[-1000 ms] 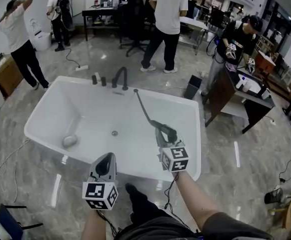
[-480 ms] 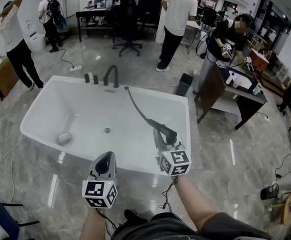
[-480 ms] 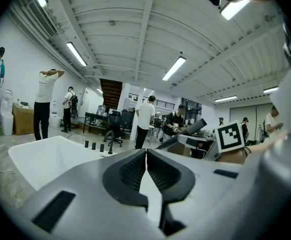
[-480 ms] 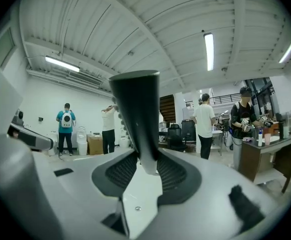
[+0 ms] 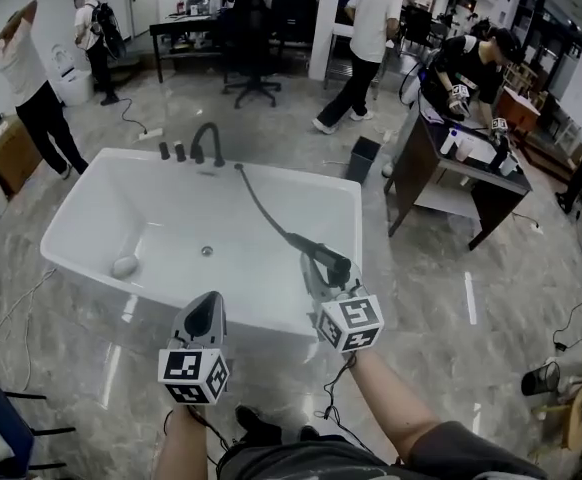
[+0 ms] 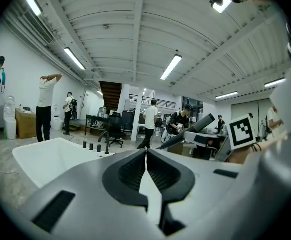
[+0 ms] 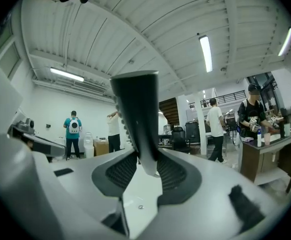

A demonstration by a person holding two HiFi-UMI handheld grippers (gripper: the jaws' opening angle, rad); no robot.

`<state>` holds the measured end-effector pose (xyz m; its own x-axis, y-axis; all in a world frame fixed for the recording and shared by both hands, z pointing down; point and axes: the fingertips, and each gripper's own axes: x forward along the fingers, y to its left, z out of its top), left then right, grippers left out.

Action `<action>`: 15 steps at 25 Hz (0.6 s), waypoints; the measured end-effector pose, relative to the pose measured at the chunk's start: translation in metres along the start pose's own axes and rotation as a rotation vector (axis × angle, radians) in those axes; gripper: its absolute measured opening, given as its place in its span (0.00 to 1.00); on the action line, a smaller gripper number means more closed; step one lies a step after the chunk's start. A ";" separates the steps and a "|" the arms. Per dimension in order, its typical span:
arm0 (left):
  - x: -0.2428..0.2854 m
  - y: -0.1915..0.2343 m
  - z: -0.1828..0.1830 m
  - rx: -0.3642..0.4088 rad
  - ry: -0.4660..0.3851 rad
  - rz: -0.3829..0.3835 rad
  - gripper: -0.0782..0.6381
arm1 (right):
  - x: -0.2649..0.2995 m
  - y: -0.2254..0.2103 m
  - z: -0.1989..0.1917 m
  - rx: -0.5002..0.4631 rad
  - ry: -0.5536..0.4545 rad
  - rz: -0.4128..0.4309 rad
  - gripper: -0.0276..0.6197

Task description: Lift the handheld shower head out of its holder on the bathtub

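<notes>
The right gripper (image 5: pixel 318 280) had its fingers clenched on the black shower head (image 7: pixel 135 114), held over the near right corner of the bathtub (image 5: pixel 91 203). Its hose (image 5: pixel 261 213) trailed to the far rim. The left gripper (image 6: pixel 146 156) had its fingers pressed together, empty.

This is a big open lab or workshop hall, not a bathroom. A white bathtub (image 5: pixel 291 174) stands free on a glossy marble-look floor (image 5: pixel 471 278) with no walls round it. At the far side are a worktop (image 5: pixel 186 28) with screens and an office chair (image 5: pixel 248 43). On the right a person (image 5: pixel 476 63) bends over another worktop (image 5: pixel 416 178). Cables (image 5: pixel 16 313) trail over the floor at the left. Overhead runs a ribbed ceiling (image 6: pixel 135 24) with strip lights (image 6: pixel 171 66), and a staircase (image 6: pixel 110 90) climbs at the far end.
</notes>
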<state>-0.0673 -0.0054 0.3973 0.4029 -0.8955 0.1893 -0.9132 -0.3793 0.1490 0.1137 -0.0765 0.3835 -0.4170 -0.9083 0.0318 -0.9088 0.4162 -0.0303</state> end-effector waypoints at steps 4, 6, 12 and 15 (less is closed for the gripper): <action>-0.008 -0.033 -0.009 -0.002 0.001 0.011 0.13 | -0.031 -0.009 -0.006 -0.007 0.002 0.021 0.25; -0.013 -0.046 -0.013 -0.008 0.000 0.015 0.13 | -0.048 -0.010 -0.006 -0.011 -0.001 0.032 0.25; -0.027 -0.089 -0.019 -0.013 -0.010 0.023 0.13 | -0.095 -0.025 -0.005 -0.016 0.001 0.051 0.25; -0.034 -0.109 -0.024 -0.011 -0.010 0.025 0.13 | -0.114 -0.032 -0.005 -0.021 -0.005 0.055 0.25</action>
<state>0.0198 0.0720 0.3984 0.3795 -0.9068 0.1832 -0.9220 -0.3545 0.1556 0.1902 0.0141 0.3857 -0.4663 -0.8842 0.0260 -0.8846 0.4662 -0.0114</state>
